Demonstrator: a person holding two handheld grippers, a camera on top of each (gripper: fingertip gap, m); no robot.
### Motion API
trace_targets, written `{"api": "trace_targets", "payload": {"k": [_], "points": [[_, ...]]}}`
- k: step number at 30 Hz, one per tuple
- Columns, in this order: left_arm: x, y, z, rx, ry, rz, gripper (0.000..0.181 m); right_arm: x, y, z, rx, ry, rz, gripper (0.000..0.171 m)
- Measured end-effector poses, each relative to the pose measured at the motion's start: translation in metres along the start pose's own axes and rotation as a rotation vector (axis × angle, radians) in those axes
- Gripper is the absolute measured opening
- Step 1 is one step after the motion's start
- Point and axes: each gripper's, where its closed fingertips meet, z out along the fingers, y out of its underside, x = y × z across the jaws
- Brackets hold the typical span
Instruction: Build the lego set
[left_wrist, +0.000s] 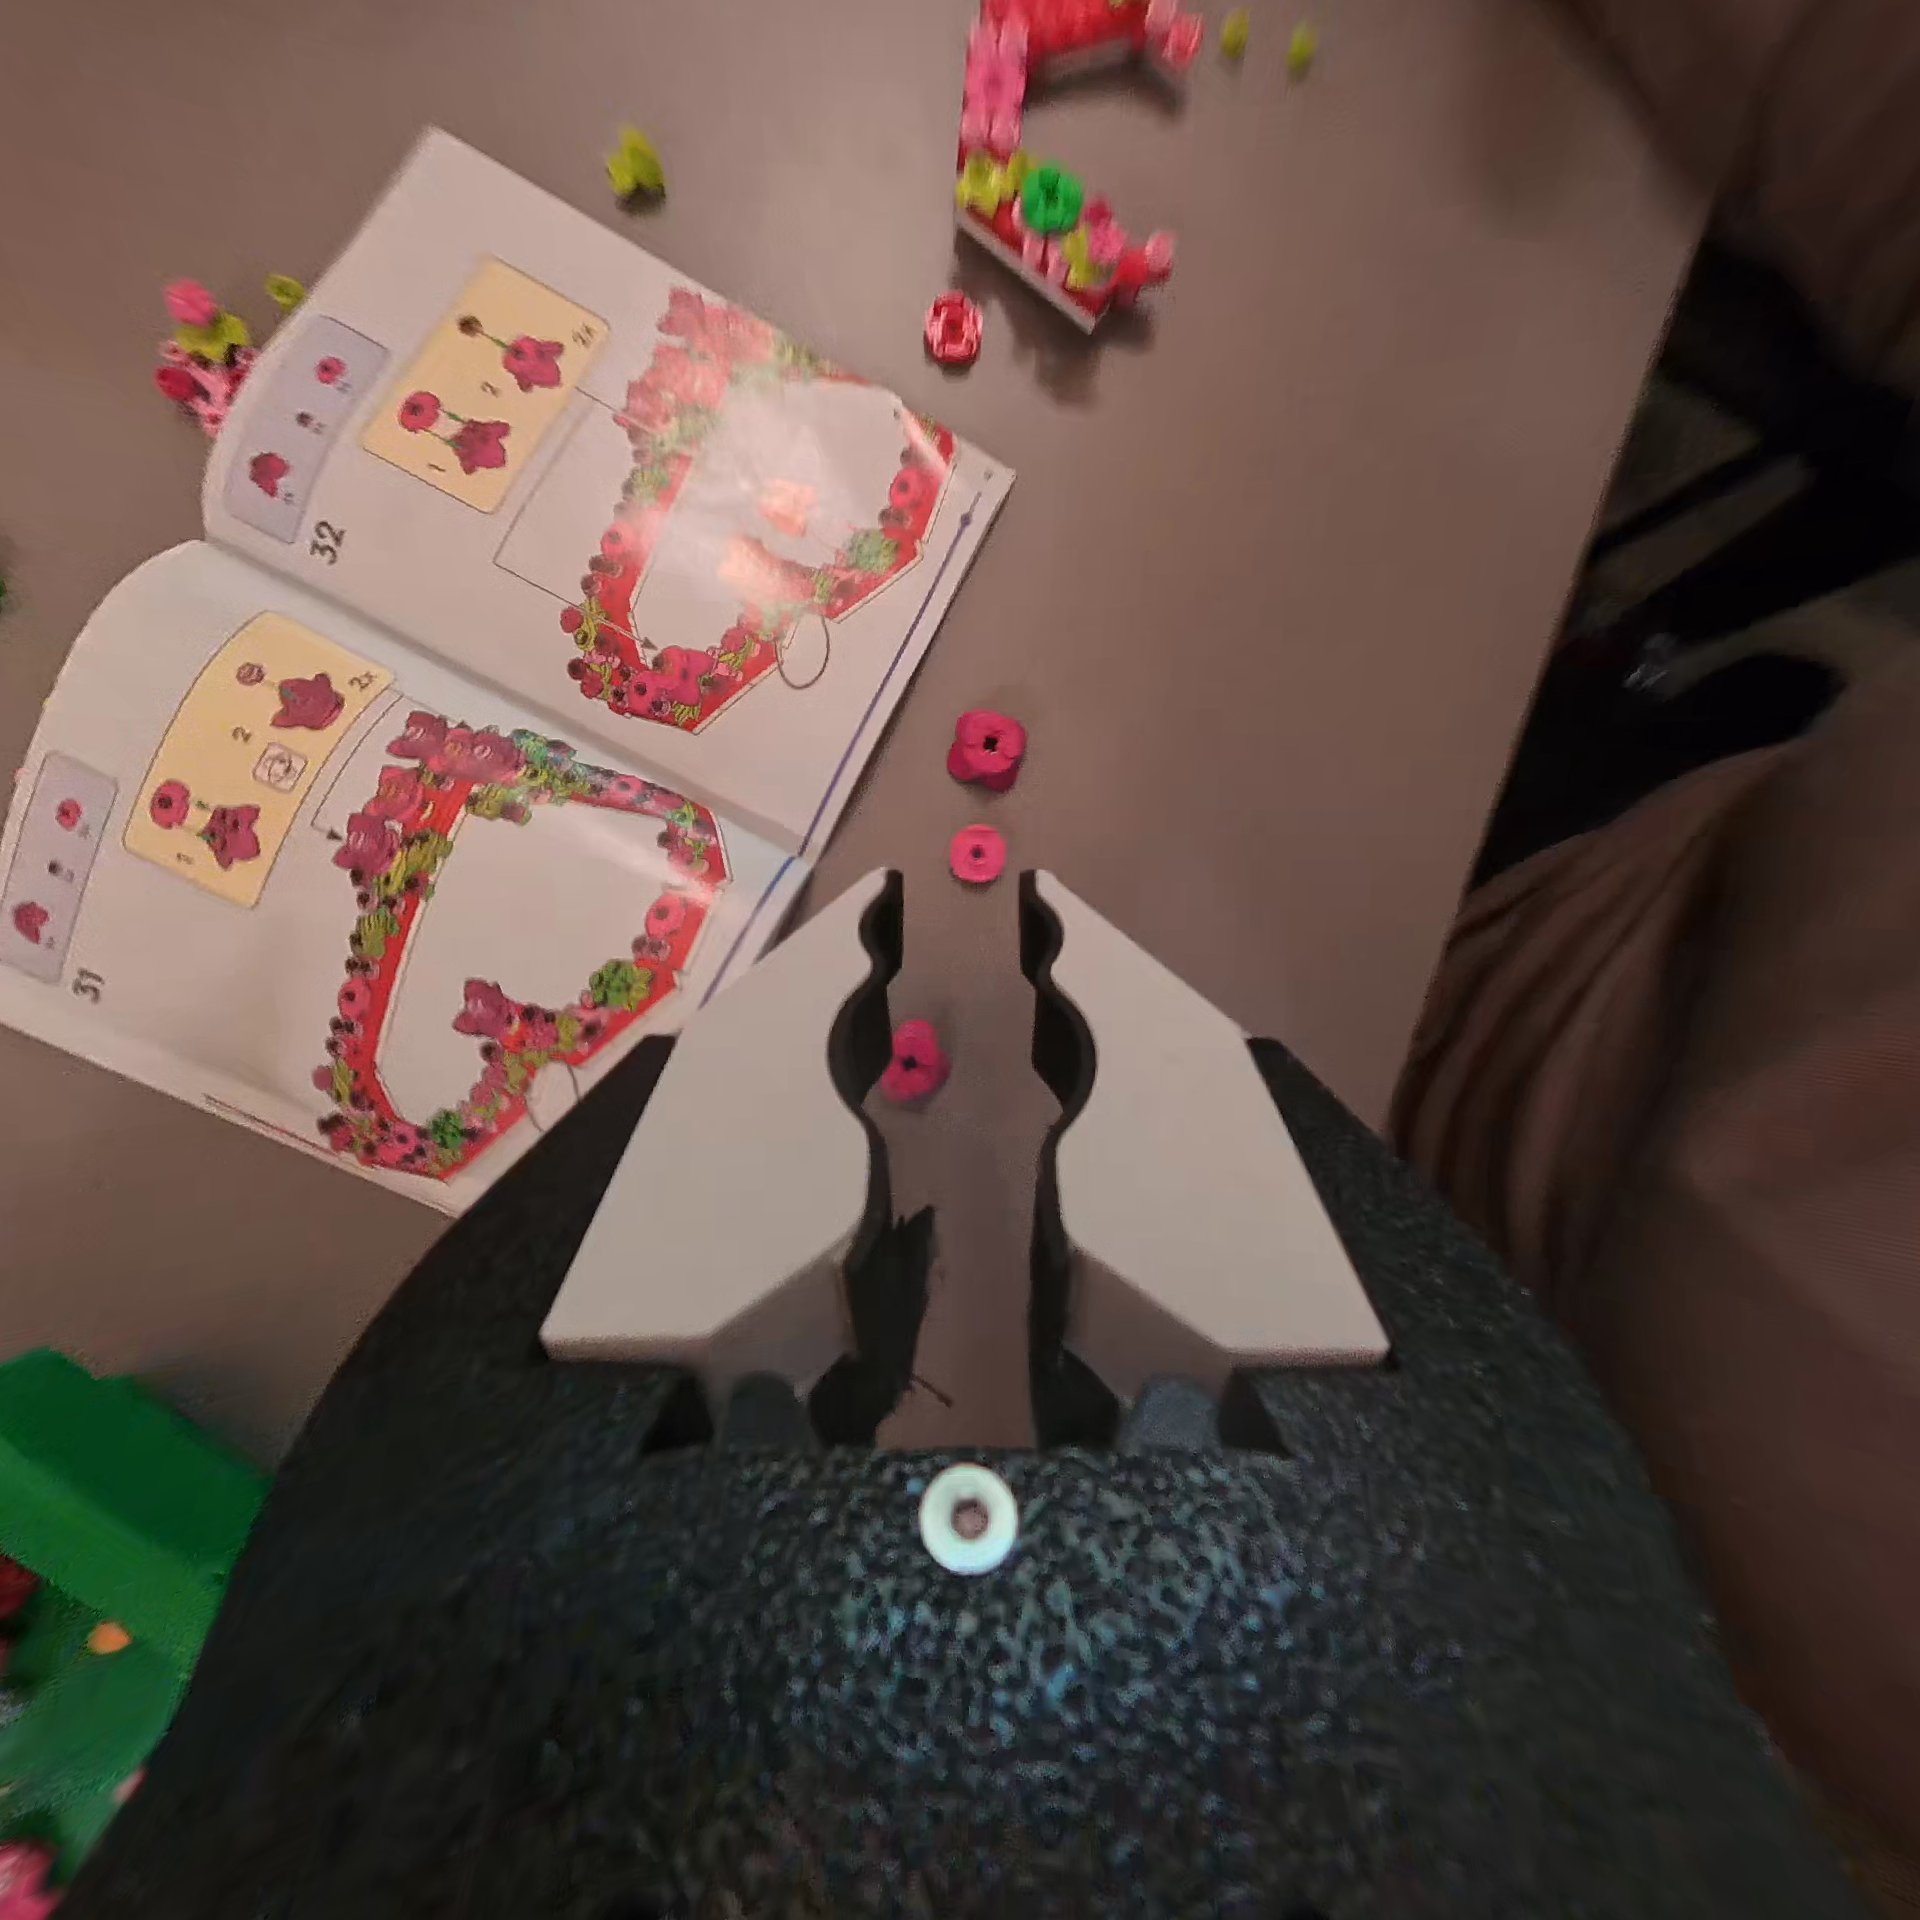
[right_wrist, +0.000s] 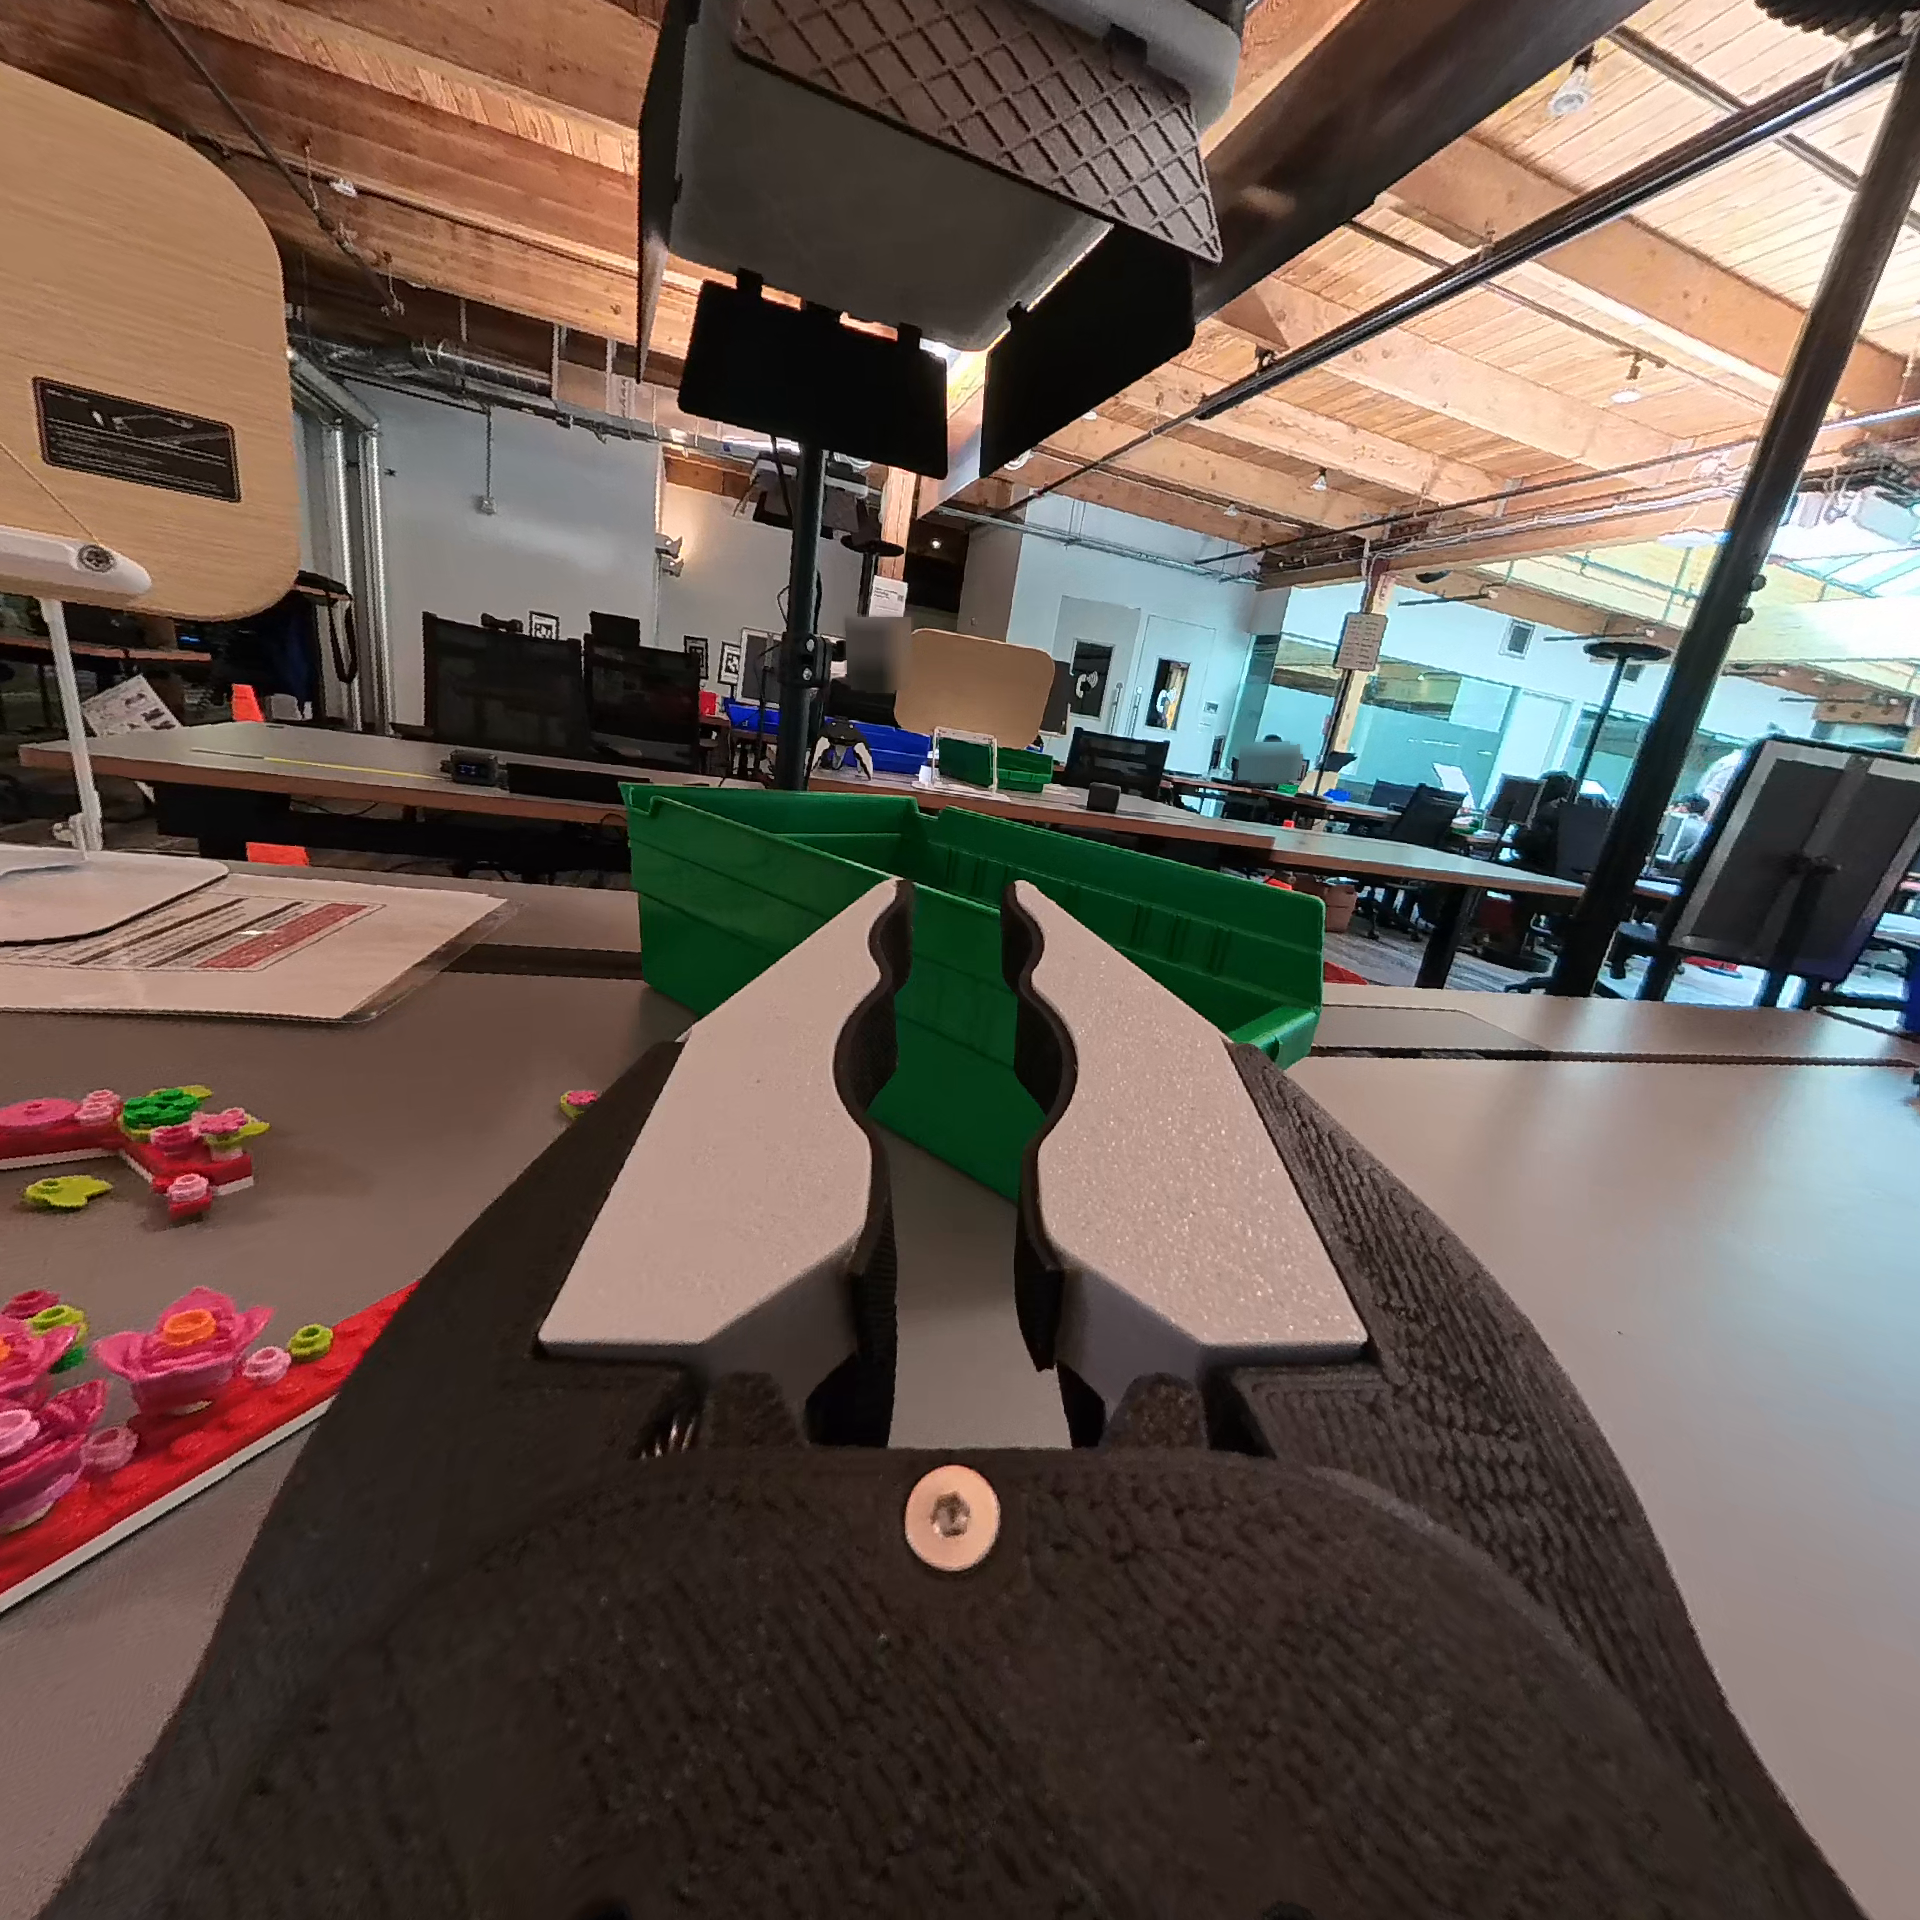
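My left gripper (left_wrist: 960, 883) is open and empty, looking down on the brown table. Just past its tips lies a small round pink stud (left_wrist: 977, 854), and beyond that a magenta flower piece (left_wrist: 985, 748). Another magenta flower (left_wrist: 914, 1060) lies below, between the fingers. The open instruction booklet (left_wrist: 499, 665) lies to the left. The red flower-covered build (left_wrist: 1049, 197) sits at the top. My right gripper (right_wrist: 956, 899) is open and empty, low over the table. Red plates with pink flowers (right_wrist: 156, 1392) lie at its left.
A green bin (right_wrist: 1091, 914) stands right behind my right gripper's tips; a green bin corner (left_wrist: 94, 1486) shows at lower left. Loose lime and pink pieces (left_wrist: 208, 343) lie by the booklet. A red round piece (left_wrist: 953, 327) lies near the build. The table edge (left_wrist: 1621, 499) runs at right. My right fingertips sit around 45 cm from my left ones. To reach the small round pink stud (left_wrist: 977, 854) in a straight line is about 8 cm for my left fingers, about 45 cm for my right. My left gripper is the nearer one to the red flower-covered build (left_wrist: 1049, 197): about 20 cm, against 30 cm.
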Motion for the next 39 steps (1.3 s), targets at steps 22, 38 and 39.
{"api": "trace_targets", "payload": {"k": [22, 38, 39], "points": [[-0.044, 0.016, -0.089, 1.148, -0.682, -0.034, 0.0, 0.009, 0.003, -0.008, -0.058, 0.127, -0.174, 0.016], [-0.045, 0.03, -0.124, 1.327, -0.804, -0.013, 0.0, -0.009, -0.032, -0.05, 0.017, 0.243, -0.151, 0.014], [-0.044, 0.03, -0.124, 1.327, -0.8, -0.011, 0.0, -0.014, -0.037, -0.049, 0.033, 0.226, -0.171, 0.014]]}}
